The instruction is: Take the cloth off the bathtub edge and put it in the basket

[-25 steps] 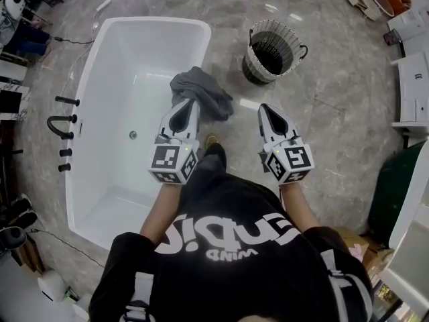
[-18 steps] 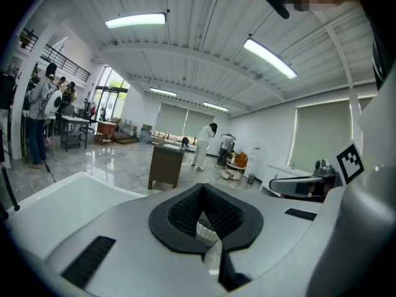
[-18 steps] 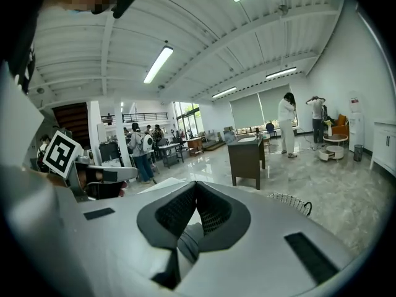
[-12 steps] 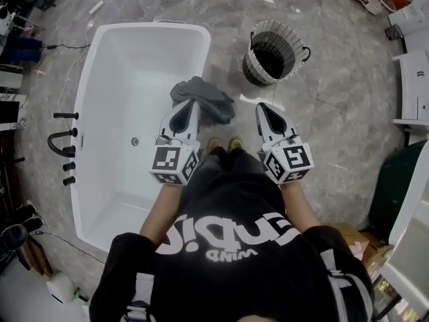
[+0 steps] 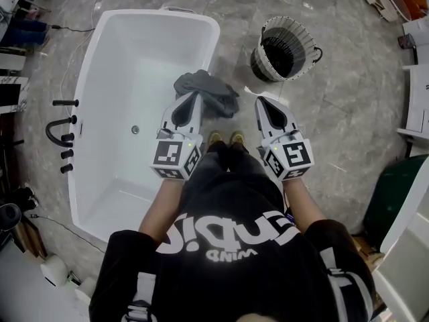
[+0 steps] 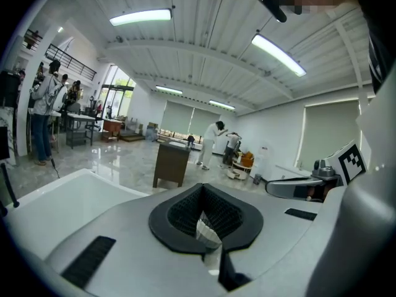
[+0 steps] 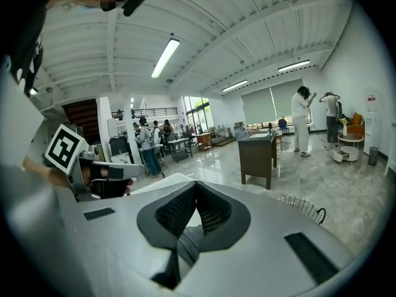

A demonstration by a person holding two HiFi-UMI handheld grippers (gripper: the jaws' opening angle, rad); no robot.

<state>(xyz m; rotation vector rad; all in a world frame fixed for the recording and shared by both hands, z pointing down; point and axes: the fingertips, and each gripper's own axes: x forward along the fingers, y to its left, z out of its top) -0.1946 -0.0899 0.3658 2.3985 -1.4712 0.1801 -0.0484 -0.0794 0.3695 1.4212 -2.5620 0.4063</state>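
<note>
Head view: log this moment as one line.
cloth: draped on bathtub edge | basket: upright | left gripper: shut, by cloth | right gripper: shut, empty

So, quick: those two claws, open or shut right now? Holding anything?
Left gripper: closed, holding nothing, tip beside the grey cloth.
Right gripper: closed, empty.

- White plastic left gripper with black-and-white marker cube (image 5: 190,100): held out in front, tipped slightly downward; jaws seen pressed together, nothing between them.
- Matching right gripper (image 5: 261,102): held parallel beside it, apart; jaws likewise closed, empty.
- Bare forearms (image 5: 155,210): extended forward.
</note>
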